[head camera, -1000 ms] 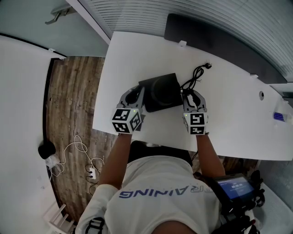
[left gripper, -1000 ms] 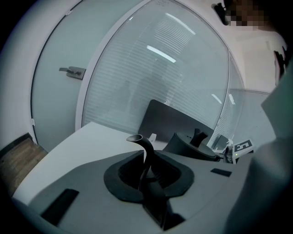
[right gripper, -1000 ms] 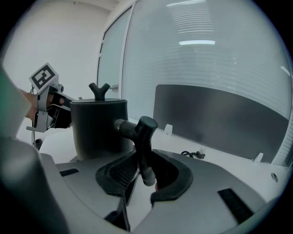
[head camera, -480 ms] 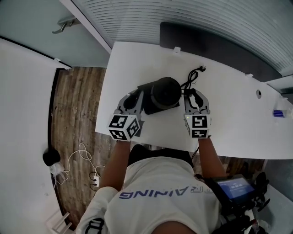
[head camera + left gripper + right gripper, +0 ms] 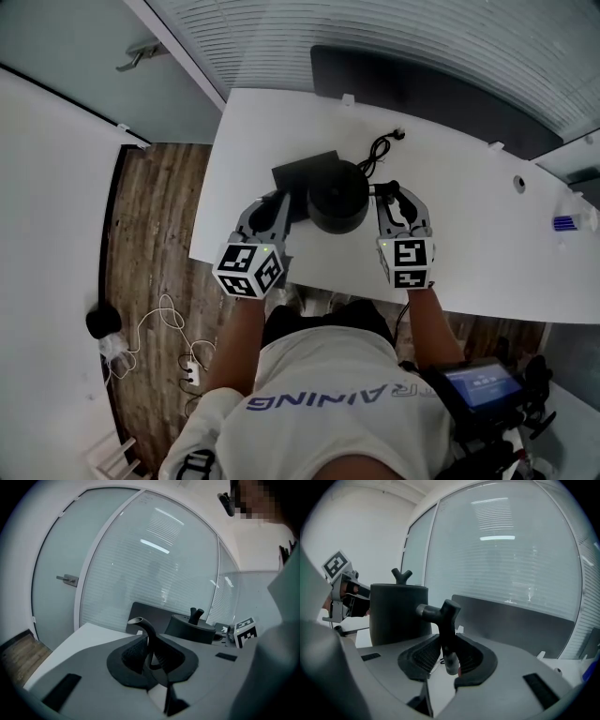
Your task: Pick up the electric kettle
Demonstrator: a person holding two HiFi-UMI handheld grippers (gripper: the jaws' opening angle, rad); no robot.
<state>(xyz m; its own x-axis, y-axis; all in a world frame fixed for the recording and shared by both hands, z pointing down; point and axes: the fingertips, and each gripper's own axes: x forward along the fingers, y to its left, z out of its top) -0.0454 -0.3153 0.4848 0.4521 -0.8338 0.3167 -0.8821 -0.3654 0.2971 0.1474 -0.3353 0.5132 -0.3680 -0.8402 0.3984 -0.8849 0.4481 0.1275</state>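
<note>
A black electric kettle (image 5: 337, 195) hangs above the white table (image 5: 469, 234), held from both sides. My left gripper (image 5: 284, 204) grips its thin curved spout (image 5: 144, 632), and its jaws are closing with the spout between them. My right gripper (image 5: 394, 195) is shut on the kettle's handle (image 5: 444, 620). In the right gripper view the round body with its lid knob (image 5: 398, 613) stands just left of the jaws. The kettle's square black base (image 5: 298, 173) lies on the table behind and to the left of the kettle, partly hidden by it.
A black power cord (image 5: 380, 150) runs from the base toward the table's far edge. A dark panel (image 5: 422, 89) lines the far edge, with a glass wall behind. A small blue item (image 5: 567, 223) sits at the far right. Wood floor with cables (image 5: 150, 319) lies left.
Both grippers have risen with the kettle, lifting it off its base. The base now shows on the table behind the kettle.
</note>
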